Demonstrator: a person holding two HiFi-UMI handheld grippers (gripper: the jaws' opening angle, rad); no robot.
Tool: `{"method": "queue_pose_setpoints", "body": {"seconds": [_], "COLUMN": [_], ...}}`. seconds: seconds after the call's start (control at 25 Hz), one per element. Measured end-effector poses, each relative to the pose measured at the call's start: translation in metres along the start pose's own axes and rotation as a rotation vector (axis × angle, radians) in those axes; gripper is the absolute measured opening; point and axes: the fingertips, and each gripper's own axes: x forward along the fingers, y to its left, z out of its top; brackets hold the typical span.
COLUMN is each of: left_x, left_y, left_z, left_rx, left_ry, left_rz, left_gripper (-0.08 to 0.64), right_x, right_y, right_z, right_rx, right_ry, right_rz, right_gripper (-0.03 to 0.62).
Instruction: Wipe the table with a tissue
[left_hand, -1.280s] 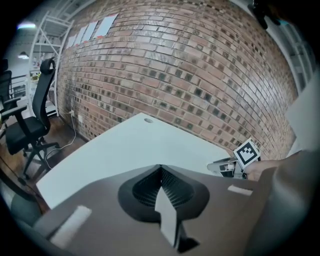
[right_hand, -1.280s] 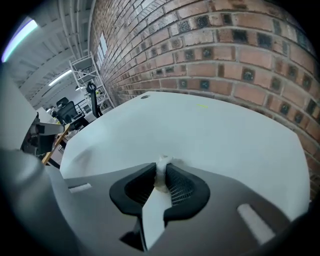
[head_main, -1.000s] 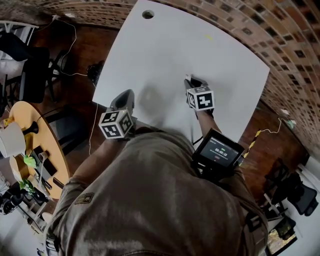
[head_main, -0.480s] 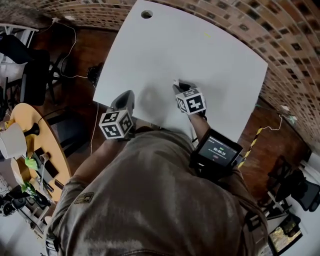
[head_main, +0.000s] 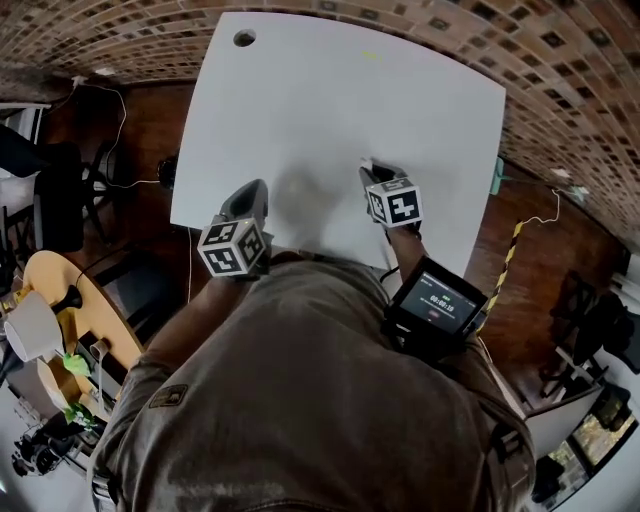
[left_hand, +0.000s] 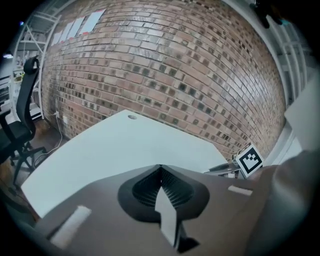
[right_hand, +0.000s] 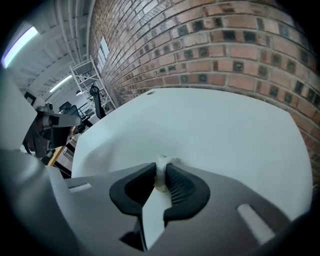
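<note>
My right gripper (right_hand: 161, 175) has its jaws nearly together, pinching the tissue (right_hand: 161, 162). The tissue is squeezed into a thin white strip between the pads. Its long axis runs along the jaws, and a small ragged tuft pokes out past the tips, pointing forward and down at the table (head_main: 330, 100). I cannot tell whether the tuft touches the surface.

I place everything from the cable hole (head_main: 244, 38) in the table's far corner. The right gripper sits diagonally across the top from the hole, close to the near edge by my body. The side edge farthest from the hole is a little way off beside it. Between the jaw tips and the hole, the white top lies bare and open, so that is the widest room. Behind the gripper only a narrow strip is left before the near edge.

My left gripper (head_main: 252, 190) has its jaws pressed together with nothing between them. It hangs at the near edge on the hole's side of the table, well apart from the right gripper, with its tips aimed roughly toward the hole.
</note>
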Motion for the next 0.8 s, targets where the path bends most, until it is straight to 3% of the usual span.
{"method": "queue_pose_setpoints", "body": {"seconds": [0.16,0.32,0.8], "left_x": [0.006,0.001,-0.013], "left_y": [-0.006,-0.002,0.015], "left_z": [0.001,0.002,-0.002], "left_rx": [0.016,0.022,0.009], "left_ry": [0.009,0.006,-0.005], "left_rz": [-0.021,-0.025,-0.003], "left_gripper": [0.002,0.002,0.002], "right_x": [-0.012,-0.013,0.008], "right_y": [-0.021,-0.015,0.068], "right_z": [-0.010,-0.010,-0.012], "right_rx": [0.049,0.044,-0.078], "right_ry": [-0.008,-0.008,0.022], "right_rz": [-0.055,-0.073,0.065], "right_gripper": [0.072,0.072,0.072]}}
